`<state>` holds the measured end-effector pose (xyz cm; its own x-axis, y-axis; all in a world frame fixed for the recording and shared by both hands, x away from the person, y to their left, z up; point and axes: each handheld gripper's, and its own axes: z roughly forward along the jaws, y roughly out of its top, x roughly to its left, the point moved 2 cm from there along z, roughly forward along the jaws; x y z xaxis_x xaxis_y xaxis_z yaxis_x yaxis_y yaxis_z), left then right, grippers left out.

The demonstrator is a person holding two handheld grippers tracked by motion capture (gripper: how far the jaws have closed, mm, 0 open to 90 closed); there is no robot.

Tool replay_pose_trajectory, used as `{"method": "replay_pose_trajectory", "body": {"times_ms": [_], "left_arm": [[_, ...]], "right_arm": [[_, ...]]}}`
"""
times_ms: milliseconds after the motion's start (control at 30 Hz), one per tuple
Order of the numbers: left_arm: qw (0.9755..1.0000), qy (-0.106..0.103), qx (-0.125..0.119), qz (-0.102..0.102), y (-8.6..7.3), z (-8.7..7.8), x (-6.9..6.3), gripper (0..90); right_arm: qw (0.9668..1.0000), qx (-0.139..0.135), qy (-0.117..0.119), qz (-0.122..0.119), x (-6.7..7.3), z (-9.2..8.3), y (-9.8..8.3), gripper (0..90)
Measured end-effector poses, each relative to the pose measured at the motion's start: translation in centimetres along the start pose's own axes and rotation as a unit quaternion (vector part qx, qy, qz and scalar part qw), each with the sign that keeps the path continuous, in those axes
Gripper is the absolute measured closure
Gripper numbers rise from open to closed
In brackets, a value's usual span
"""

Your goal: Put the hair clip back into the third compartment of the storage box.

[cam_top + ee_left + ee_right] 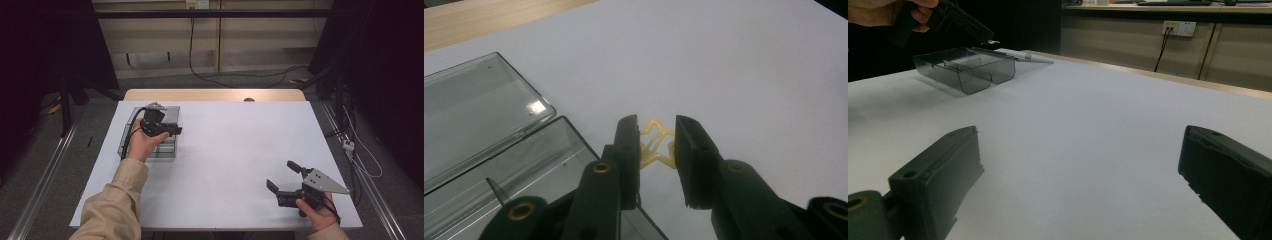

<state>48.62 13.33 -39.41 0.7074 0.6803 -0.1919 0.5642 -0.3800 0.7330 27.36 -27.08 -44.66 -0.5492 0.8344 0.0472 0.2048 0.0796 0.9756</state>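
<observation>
A clear grey plastic box (169, 150) with inner dividers lies open at the table's left, its lid (171, 114) flat behind it. My left gripper (177, 131) hovers over the box's right edge, shut on a small yellow plastic piece (659, 150) that spans both jaw tips. The left gripper view has the box (539, 160) and lid (474, 110) just left of that gripper (657, 122). My right gripper (281, 175) is held near the front right of the table, wide open with nothing in it (1080, 145). Far off in the right gripper view are the box (968, 67) and the left gripper (968, 25).
The white table top (230, 140) stretches between the two grippers. A bare wooden strip (215, 94) runs along the table's far edge. Cables (357, 150) hang off the right side, and dark stands flank the table.
</observation>
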Motion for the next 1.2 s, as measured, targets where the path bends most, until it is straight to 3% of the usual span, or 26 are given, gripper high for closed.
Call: {"method": "replay_pose_trajectory", "body": {"times_ms": [1200], "left_arm": [[0.9997,0.023,0.005,-0.010,-0.1,0.3,2.1,72.8]], "right_arm": [[1.0000,-0.001,0.000,0.002,-0.1,-0.1,0.0,2.9]]}}
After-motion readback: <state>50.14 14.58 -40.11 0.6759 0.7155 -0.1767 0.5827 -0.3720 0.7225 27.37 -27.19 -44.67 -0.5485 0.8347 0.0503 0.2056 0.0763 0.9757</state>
